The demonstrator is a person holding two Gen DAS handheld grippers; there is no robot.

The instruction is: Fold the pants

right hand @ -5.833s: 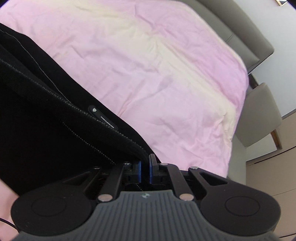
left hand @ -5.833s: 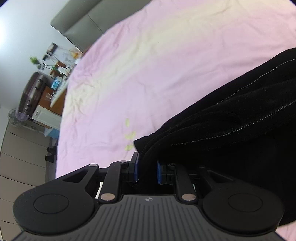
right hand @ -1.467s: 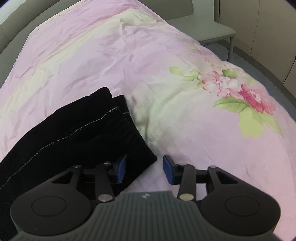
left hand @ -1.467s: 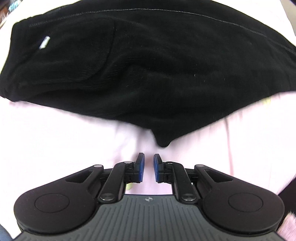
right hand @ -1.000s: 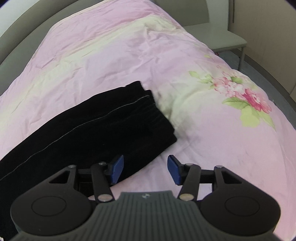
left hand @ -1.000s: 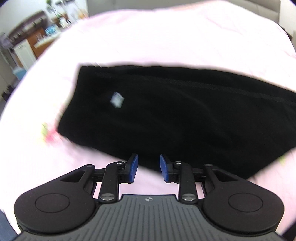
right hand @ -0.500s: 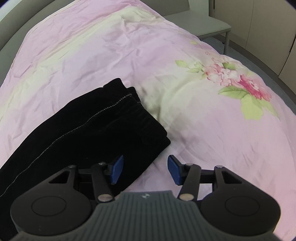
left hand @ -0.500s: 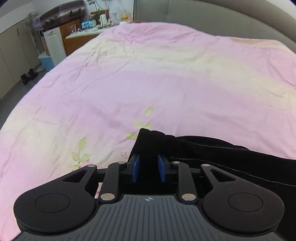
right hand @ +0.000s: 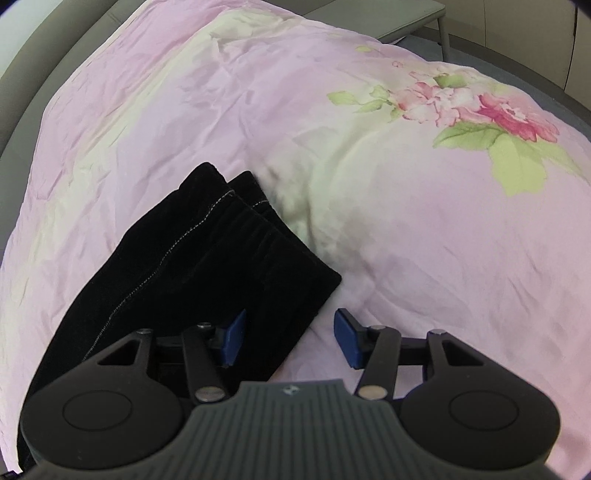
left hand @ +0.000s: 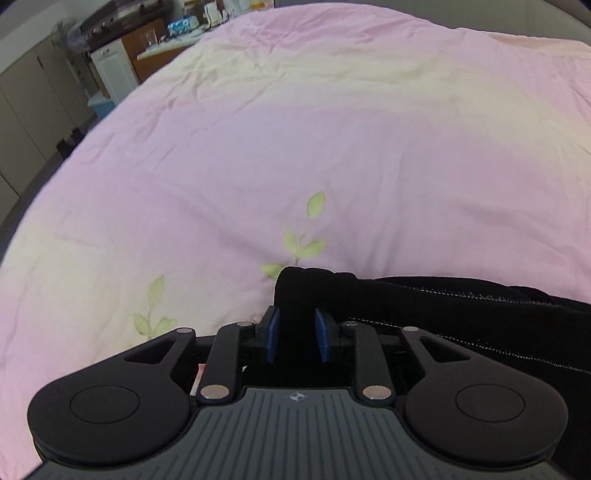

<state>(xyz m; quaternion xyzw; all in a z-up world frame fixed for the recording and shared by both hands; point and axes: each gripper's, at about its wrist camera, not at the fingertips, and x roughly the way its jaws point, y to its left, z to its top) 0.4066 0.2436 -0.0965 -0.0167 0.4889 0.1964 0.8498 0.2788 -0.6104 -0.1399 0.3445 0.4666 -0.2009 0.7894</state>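
Observation:
Black pants with pale seam stitching lie on a pink floral bedspread. In the left wrist view my left gripper (left hand: 295, 334) has its blue pads on either side of a bunched corner of the pants (left hand: 424, 314), which stretch away to the right. In the right wrist view the leg-hem end of the pants (right hand: 207, 254) lies flat, folded double. My right gripper (right hand: 290, 341) is open; its left pad is over the fabric edge and its right pad over bare bedspread.
The pink bedspread (left hand: 332, 129) fills most of both views, with a rose print (right hand: 491, 114) at the right. A grey headboard (right hand: 48, 55), a grey bench (right hand: 399, 18), and cabinets with a cluttered desk (left hand: 122, 55) stand beyond the bed.
My left gripper swung from above the pants down to their corner and closed on it. My right gripper stays open and has shifted slightly closer to the hem end.

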